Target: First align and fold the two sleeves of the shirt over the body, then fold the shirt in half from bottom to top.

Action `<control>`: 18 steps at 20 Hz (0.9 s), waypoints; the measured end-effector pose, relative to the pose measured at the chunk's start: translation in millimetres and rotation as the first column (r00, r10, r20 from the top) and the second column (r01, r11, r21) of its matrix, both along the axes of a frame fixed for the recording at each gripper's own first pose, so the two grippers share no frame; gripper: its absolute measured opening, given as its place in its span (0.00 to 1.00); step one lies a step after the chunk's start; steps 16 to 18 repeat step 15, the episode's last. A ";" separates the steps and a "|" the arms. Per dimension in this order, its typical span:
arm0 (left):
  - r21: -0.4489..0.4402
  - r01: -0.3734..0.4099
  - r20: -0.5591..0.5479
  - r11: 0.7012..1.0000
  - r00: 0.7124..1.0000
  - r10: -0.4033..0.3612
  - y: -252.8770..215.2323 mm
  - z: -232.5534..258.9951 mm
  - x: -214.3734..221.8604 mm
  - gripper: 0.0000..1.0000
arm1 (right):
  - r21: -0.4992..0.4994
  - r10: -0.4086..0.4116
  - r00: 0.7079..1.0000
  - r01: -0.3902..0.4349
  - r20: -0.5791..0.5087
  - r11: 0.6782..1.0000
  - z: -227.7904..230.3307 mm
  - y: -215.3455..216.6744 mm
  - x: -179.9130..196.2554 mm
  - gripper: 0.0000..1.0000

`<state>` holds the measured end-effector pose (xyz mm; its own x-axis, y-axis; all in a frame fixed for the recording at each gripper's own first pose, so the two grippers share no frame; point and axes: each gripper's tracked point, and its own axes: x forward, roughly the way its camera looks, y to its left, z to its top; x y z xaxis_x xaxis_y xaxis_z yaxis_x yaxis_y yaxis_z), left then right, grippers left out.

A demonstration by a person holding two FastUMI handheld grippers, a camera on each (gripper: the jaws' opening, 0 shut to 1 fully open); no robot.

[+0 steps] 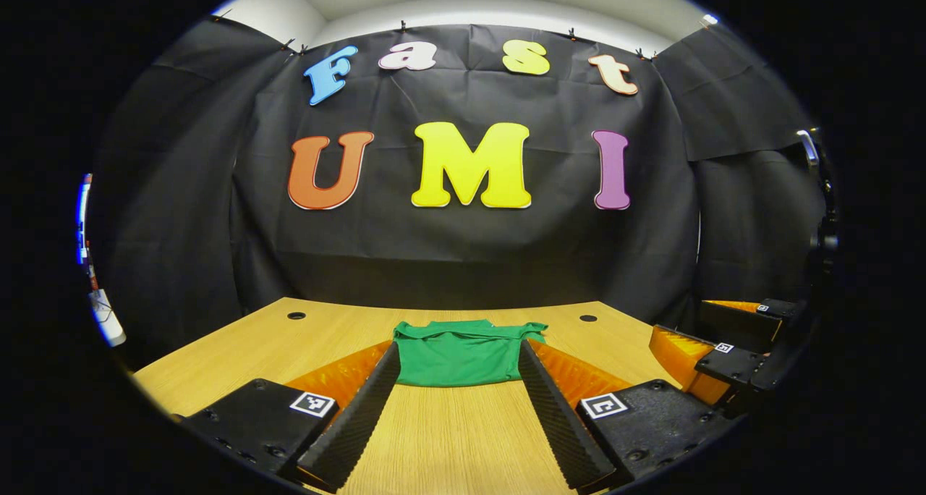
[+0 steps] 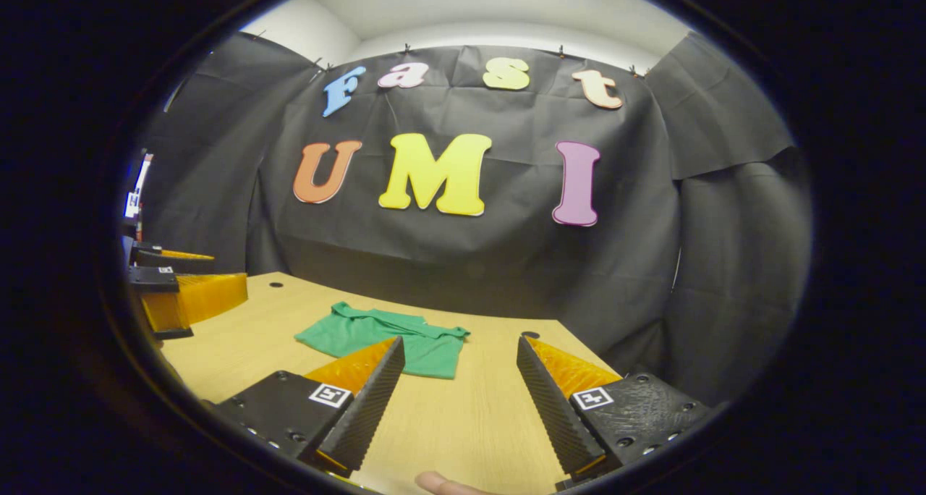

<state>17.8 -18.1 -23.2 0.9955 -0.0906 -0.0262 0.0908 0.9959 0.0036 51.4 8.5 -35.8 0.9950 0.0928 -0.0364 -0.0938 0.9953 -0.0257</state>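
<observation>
Left gripper view: the left gripper (image 1: 459,379) hangs wide apart, empty, before the folded green shirt (image 1: 463,354) on the table (image 1: 239,343). The right gripper (image 2: 459,375) likewise gapes, holding nothing.

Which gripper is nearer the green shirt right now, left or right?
Left, by a small margin. The left gripper faces the shirt head-on, shirt framed between its open fingers. The right gripper sits off to the shirt's right, aimed past its edge.

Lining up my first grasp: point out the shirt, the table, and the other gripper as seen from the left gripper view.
shirt (image 1: 463,354): left gripper view, middle of body.
table (image 1: 448,437): left gripper view, bare wood between fingers.
right gripper (image 1: 712,336): left gripper view, midway between its tips.
</observation>
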 end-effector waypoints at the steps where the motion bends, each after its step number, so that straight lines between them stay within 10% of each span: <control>1: 0.006 0.004 -0.005 1.000 1.000 -0.004 -1.5 -1.3 0.5 1.00 | -0.002 0.007 1.000 -0.007 -0.001 1.000 -0.9 3.1 0.1 0.97; 18: 0.005 -0.005 0.005 1.000 1.000 0.005 2.2 -0.1 0.8 1.00 | 0.003 0.016 1.000 -0.016 -0.023 1.000 -7.6 6.2 1.9 0.97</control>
